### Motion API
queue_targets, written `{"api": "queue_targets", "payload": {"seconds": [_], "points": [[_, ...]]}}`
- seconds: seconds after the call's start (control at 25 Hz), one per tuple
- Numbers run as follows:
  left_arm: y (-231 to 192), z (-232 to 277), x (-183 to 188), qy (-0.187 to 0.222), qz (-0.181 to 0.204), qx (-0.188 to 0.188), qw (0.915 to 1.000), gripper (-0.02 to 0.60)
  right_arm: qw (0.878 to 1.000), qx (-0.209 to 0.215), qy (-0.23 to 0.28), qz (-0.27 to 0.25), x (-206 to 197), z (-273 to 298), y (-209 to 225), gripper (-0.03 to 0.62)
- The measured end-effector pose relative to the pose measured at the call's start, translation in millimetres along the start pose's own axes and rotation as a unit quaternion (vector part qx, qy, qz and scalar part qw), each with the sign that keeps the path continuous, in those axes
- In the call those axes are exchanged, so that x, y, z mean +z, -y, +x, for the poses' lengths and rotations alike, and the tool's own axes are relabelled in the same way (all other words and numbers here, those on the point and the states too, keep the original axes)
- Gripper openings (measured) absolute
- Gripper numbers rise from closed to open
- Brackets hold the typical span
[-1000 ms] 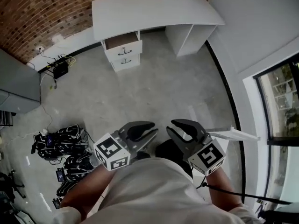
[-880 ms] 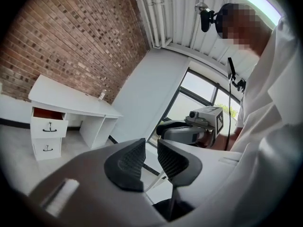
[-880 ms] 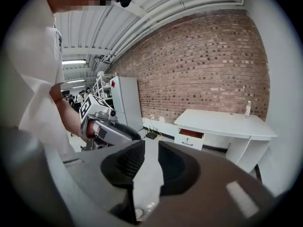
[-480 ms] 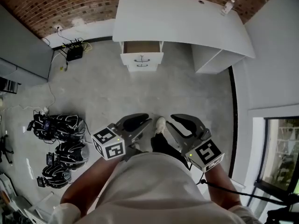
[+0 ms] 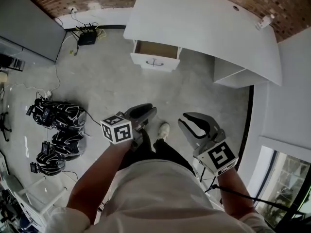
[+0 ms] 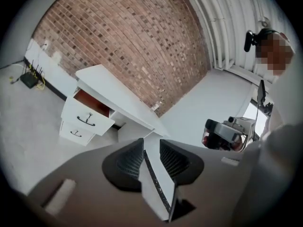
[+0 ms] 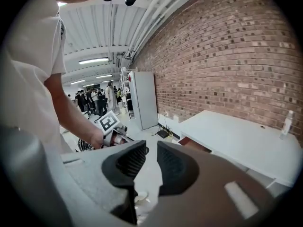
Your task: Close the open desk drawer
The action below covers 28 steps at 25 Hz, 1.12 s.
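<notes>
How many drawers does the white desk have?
2. The top drawer is pulled open just under the top of the desk. The bottom drawer sits shut right below it. The desk's other side may hide more.

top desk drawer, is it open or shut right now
Open. The top drawer sticks out from under the desk, its brown inside showing; the lower drawer sits further back.

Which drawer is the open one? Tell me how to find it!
Find the brick wall, then the big white desk standing against it. Under the desk's left end, as the head view shows it, sit two drawers, one above the other. The open drawer is the top one, sticking out so its brown inside shows, while the lower drawer is pushed in flat.
</notes>
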<state>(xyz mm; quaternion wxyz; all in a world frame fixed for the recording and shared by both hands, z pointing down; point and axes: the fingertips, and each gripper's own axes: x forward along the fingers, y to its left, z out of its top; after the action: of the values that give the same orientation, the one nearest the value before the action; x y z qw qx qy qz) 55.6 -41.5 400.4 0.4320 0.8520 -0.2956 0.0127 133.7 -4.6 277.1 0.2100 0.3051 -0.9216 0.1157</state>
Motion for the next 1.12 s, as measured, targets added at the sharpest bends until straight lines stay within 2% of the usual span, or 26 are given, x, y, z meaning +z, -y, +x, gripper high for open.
{"api": "queue_targets", "payload": {"seconds": [0.12, 0.28, 0.4, 0.6, 0.76, 0.92, 1.12], "points": [[-49, 25, 8, 0.018, -0.057, 0.02, 0.998, 0.112, 1.0, 0.022, -0.013, -0.002, 1, 21, 21, 0.077], [-116, 52, 19, 0.029, -0.095, 0.052, 0.9937, 0.112, 0.999, 0.041, -0.031, -0.012, 1, 59, 45, 0.077], [-163, 80, 17, 0.036, -0.132, 0.046, 0.9896, 0.112, 0.998, 0.041, -0.044, 0.009, -12, 91, 64, 0.077], [-246, 123, 10, 0.055, -0.205, 0.054, 0.9757, 0.112, 0.995, 0.054, -0.082, 0.008, -39, 141, 83, 0.076], [-309, 147, 11, 0.096, -0.262, 0.071, 0.9579, 0.112, 0.994, 0.053, -0.095, 0.014, -53, 175, 97, 0.076], [-354, 174, 13, 0.112, -0.286, 0.079, 0.9485, 0.112, 0.991, 0.051, -0.121, 0.04, -70, 198, 112, 0.077], [-388, 194, 11, 0.125, -0.313, 0.083, 0.938, 0.112, 0.987, 0.055, -0.142, 0.053, -86, 213, 123, 0.076]]}}
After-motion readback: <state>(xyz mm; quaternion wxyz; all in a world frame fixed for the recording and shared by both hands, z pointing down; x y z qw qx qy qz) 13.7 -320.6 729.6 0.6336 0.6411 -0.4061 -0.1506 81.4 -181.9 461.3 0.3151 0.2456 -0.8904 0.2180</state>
